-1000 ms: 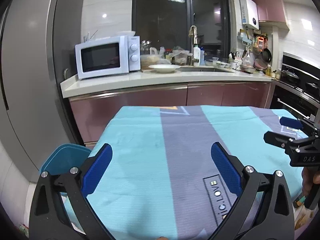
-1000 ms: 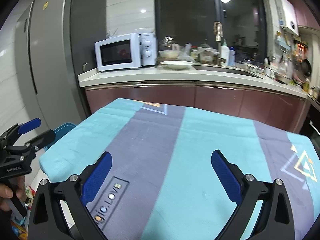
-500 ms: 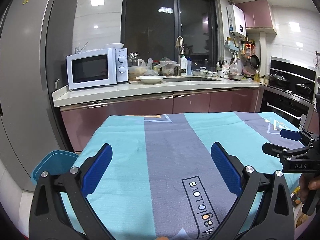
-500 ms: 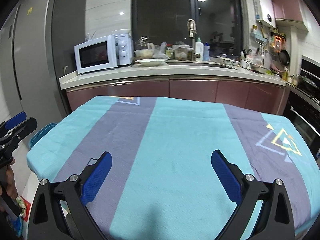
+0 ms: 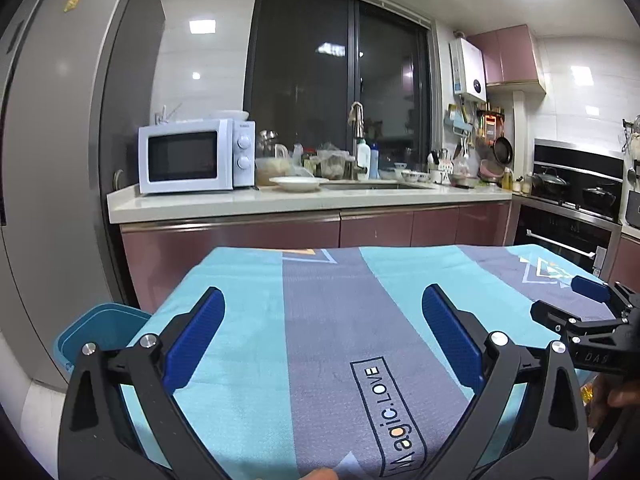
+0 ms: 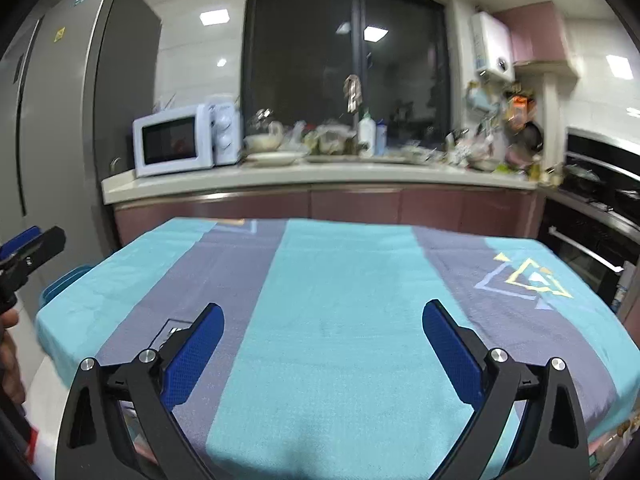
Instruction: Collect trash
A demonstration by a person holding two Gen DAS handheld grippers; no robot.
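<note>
Trash-collecting hazards first: could snag the soft teal-and-grey striped tablecloth (image 5: 256, 320) on a blue rubber pad (image 5: 192, 340) and drag it off the table, hanging loose over the edges as it does. Could also knock the two tools together, with the right gripper (image 6: 322, 312) held near the left gripper (image 5: 322, 296) above the near edge. Could miss the open blue plastic bin (image 5: 100, 332), partly hidden behind the cloth's left corner. Both pairs of fingers spread wide, clamped on nothing. As for the trash itself: none visible on the cloth; colourful scraps low past the table's edges, too cropped to identify. Fits a table already cleared, or litter lying out of view.
</note>
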